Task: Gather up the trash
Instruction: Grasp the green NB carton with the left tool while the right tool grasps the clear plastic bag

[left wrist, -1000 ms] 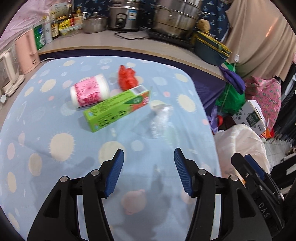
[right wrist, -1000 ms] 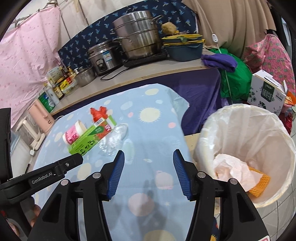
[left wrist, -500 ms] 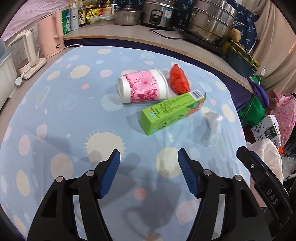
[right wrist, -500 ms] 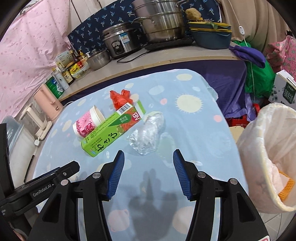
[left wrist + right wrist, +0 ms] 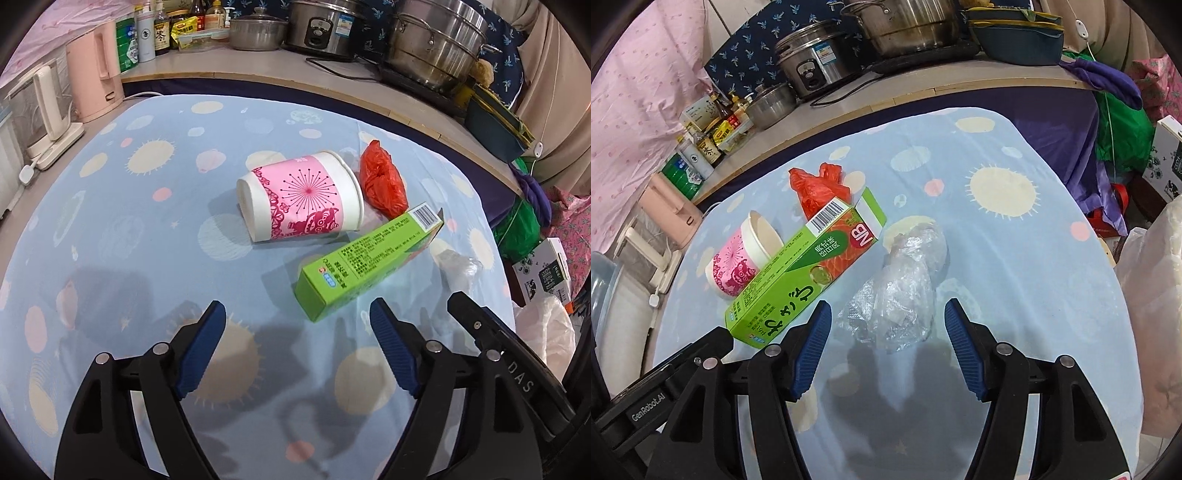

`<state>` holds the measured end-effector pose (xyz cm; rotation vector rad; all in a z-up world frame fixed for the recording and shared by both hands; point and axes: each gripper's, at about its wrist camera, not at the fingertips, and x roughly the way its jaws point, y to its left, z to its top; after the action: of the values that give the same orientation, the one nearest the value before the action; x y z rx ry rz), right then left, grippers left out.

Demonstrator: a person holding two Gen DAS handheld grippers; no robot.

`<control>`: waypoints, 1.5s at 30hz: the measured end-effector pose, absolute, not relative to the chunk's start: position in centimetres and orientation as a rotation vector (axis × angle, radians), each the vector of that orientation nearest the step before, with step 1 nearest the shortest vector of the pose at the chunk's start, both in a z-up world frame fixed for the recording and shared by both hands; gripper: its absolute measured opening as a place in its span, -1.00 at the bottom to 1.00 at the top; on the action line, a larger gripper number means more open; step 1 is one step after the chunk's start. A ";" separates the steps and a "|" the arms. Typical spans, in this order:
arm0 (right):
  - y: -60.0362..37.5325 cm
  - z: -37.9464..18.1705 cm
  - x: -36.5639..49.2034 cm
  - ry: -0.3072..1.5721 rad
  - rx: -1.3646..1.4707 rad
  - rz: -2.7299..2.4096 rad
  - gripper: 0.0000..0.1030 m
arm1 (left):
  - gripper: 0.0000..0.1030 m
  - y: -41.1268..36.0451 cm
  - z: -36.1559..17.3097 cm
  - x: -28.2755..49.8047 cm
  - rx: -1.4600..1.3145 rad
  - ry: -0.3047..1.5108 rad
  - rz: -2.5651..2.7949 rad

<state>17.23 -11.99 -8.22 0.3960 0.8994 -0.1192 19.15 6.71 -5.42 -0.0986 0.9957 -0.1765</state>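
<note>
Both grippers, left [image 5: 297, 317] and right [image 5: 884, 317], now nearer the trash; jaws just widening, released, nothing grasped; clear wrap [image 5: 897, 291] between right's fingers.

Bench cover [image 5: 155, 236]: soft matt cloth, pale blue with printed dots.
Cup [image 5: 299, 197]: smooth paper, pink print, slight sheen.
Green box [image 5: 365, 264]: glossy printed cardboard.
Red bag [image 5: 382, 184]: thin crinkled plastic, shiny.
Clear bag [image 5: 897, 291]: transparent crumpled plastic film, glinting.
Fingers [image 5: 962, 347]: blue ribbed pads, matt; black plastic arms, metal rivets.
Pots [image 5: 432, 44]: brushed stainless steel.
Kettle [image 5: 94, 77]: smooth pink plastic.
</note>
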 end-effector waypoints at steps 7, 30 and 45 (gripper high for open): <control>-12.2 -9.3 18.2 0.916 0.389 -0.129 0.07 | 0.48 5.7 -6.4 21.1 -0.089 1.000 -0.195; -13.3 -8.7 15.2 0.926 0.402 -0.118 -0.73 | -0.27 3.8 -6.7 19.5 -0.063 1.025 -0.263; -13.8 -7.6 8.9 0.928 0.397 -0.109 -0.73 | -0.34 4.4 -6.8 11.4 -0.053 1.059 -0.313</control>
<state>8.88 -13.82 -7.59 0.3967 0.9280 -0.1095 11.36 4.44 -6.76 -0.0531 1.0593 -0.3128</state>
